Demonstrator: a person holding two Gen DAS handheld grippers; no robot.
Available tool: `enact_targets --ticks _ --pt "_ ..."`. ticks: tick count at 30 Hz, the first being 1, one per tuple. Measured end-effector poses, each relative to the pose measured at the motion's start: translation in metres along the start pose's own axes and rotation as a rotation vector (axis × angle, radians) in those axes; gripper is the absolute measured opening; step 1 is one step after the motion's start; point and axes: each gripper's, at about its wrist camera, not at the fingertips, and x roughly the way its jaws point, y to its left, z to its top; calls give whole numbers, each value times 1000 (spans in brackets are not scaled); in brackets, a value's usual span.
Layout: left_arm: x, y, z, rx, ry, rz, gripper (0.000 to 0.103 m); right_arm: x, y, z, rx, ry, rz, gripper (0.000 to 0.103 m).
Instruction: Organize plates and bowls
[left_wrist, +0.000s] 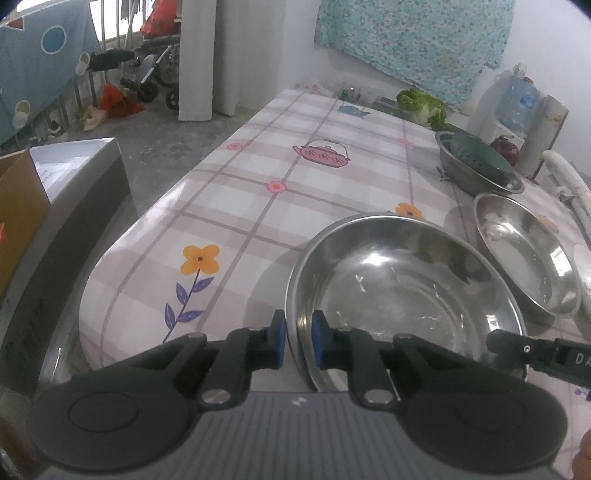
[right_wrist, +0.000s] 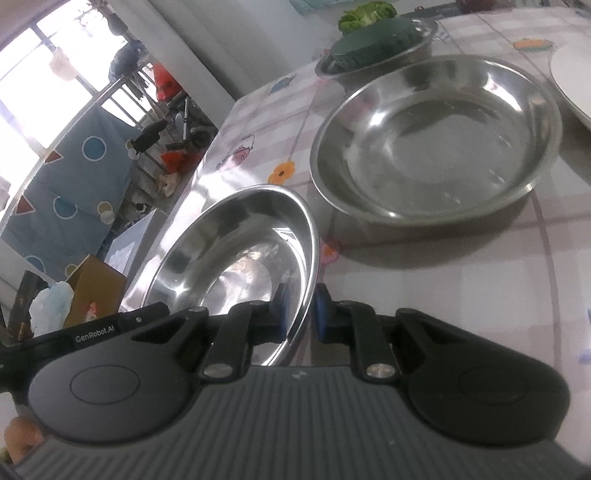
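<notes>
Gripping tilted steel bowl (left_wrist: 402, 291) rim, both tools.

The table (left_wrist: 258, 206) carried a checked, flower-printed cloth. On it, lower right of the left view, stood a steel bowl (left_wrist: 402, 291); a second bowl (left_wrist: 528, 254) sat beside it, a colander-filled basin (left_wrist: 476, 166) beyond, and lettuce (left_wrist: 421, 105) at the far end.

Soft window daylight, perhaps slight blur, fisheye-warped edges.
</notes>
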Motion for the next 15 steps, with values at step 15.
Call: enact_targets --ticks 15 --pt "-23 -9 -23 31 26 -66 16 -2 -5 7 -100 6 -27 13"
